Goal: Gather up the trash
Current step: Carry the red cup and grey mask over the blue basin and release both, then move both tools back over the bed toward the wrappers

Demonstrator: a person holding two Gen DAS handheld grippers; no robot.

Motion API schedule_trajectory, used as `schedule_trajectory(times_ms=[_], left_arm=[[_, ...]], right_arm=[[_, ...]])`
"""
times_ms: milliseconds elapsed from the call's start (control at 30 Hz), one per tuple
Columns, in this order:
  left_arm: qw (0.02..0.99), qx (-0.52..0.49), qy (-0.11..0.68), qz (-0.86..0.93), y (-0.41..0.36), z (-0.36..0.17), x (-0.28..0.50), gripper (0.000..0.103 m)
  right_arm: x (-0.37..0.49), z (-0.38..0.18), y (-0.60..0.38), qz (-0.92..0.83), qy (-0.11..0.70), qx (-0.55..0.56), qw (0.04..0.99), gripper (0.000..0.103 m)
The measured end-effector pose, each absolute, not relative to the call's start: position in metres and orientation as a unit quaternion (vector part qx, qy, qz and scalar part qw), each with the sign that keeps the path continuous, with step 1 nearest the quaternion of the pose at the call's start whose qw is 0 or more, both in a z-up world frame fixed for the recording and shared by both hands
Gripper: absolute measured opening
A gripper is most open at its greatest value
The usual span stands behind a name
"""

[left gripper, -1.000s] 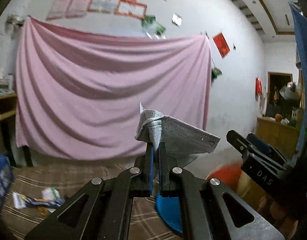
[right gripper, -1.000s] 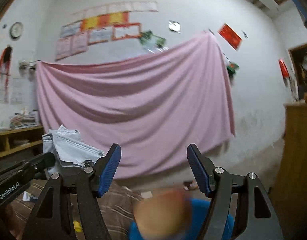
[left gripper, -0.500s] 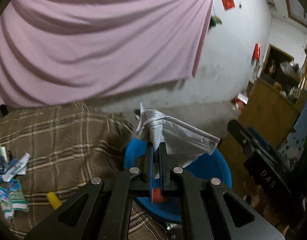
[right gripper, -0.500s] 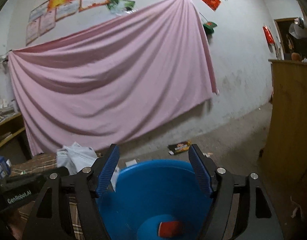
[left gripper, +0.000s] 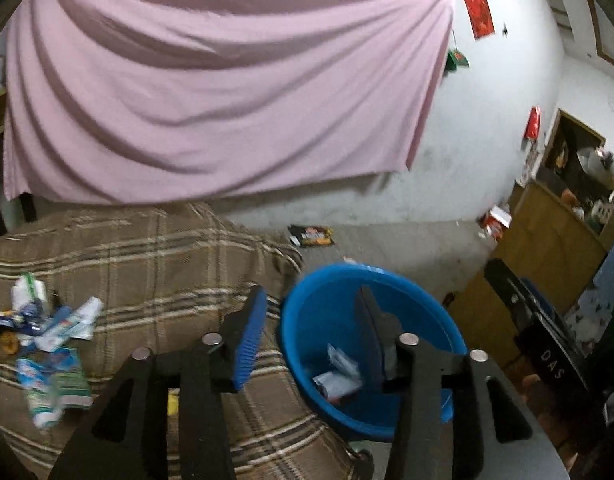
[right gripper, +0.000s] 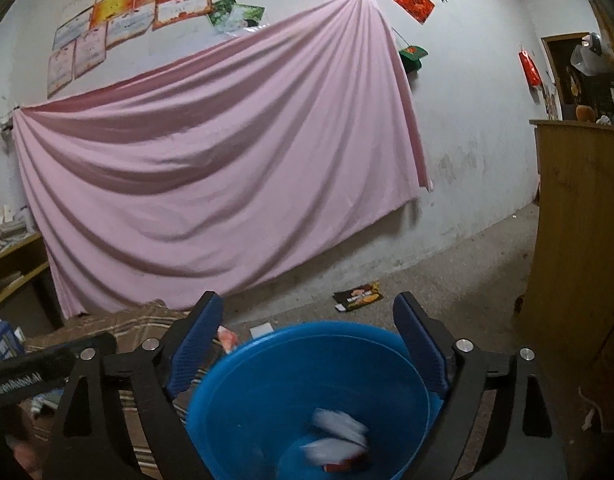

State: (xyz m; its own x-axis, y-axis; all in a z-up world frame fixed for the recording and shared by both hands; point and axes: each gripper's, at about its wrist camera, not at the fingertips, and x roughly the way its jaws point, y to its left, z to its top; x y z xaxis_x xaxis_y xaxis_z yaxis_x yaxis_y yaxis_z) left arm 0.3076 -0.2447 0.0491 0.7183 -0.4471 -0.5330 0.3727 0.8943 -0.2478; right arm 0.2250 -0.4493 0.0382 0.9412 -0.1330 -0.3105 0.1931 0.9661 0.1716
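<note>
Hovering over the blue basin, my left tool has just been opening, nothing between its jaws; my right tool stands released; face mask lies inside.

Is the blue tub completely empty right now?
No, the blue tub has a crumpled grey mask and a red scrap lying at its bottom.

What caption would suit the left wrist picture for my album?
Left gripper, jaws just opened and empty, above the blue tub where the dropped mask lies.
</note>
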Motion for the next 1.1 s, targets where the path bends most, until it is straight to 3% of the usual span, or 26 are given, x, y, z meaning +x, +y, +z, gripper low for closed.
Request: schedule_trajectory(times_ms=[200,267,367,833,1100], left_arm=[[0.949,-0.07,0.246,-0.184,-0.197,0.077,0.281,0.065],[0.957,-0.076,0.224,-0.166,-0.18,0.084,0.269,0.086],[0.969,-0.095,0.18,-0.138,-0.153,0.095,0.252,0.097],[0.992,-0.102,0.08,-0.014,-0.02,0.106,0.174,0.1],[0.993,-0.091,0.075,0.031,0.023,0.08,0.15,0.1]], right_arm=[[0.214,0.063,-0.426,-0.067,0.125,0.095,0.985,0.103],[0.209,0.072,-0.415,-0.059,0.114,0.094,0.987,0.103],[0.202,0.086,-0.396,-0.044,0.099,0.084,0.991,0.103],[0.171,0.121,-0.29,0.049,0.009,0.034,0.998,0.103],[0.182,0.1,-0.238,0.103,0.04,0.009,0.994,0.103]])
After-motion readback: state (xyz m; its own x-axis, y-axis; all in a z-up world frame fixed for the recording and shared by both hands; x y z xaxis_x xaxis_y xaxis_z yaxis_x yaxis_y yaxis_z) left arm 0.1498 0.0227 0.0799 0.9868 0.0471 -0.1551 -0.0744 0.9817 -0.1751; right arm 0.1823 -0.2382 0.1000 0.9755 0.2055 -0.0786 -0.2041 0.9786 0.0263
